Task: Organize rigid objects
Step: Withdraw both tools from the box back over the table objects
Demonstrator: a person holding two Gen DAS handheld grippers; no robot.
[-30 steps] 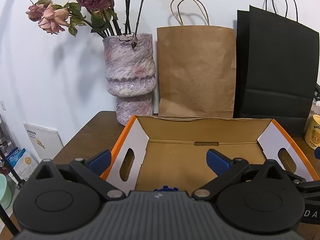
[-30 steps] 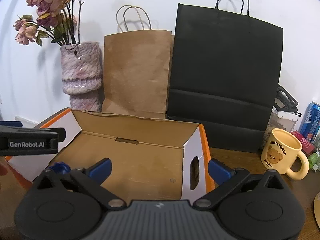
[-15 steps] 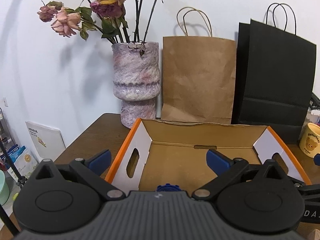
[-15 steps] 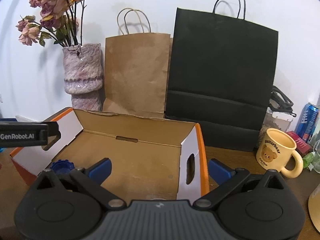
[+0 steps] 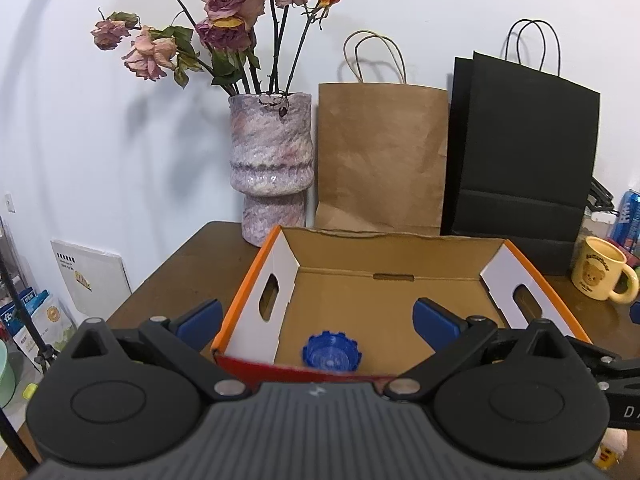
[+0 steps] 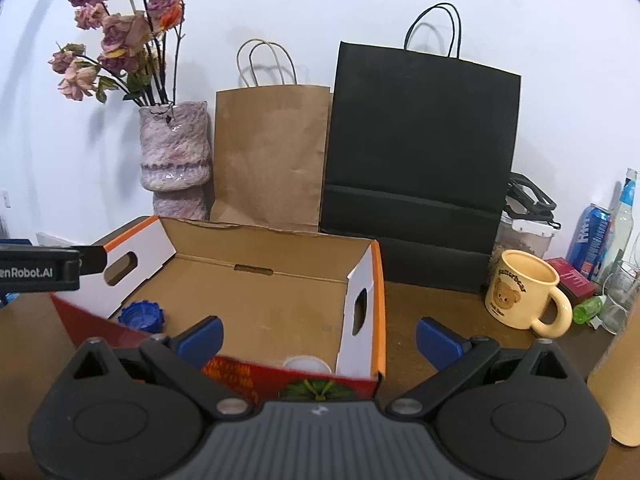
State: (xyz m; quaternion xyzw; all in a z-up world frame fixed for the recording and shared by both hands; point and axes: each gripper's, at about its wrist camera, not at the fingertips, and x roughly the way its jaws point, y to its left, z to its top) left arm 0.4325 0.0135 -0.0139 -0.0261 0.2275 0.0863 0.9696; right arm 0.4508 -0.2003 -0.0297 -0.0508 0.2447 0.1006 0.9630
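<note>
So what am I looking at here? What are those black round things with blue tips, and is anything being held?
They are two handheld grippers, each with a camera looking along its two blue-tipped fingers. One picture comes from the left gripper, the other from the right gripper. Both stand open and hold nothing. Ahead, on a brown table, sits an open cardboard box with a blue ridged cap and a white round object inside. Behind stand a vase, a brown paper bag and a black bag. A yellow bear mug stands right of the box.

Wall [image 5: 100, 120]: plain white, evenly lit (soft shadows behind the bags)
Table [image 5: 188, 268]: dark brown wood, set against the wall
</note>
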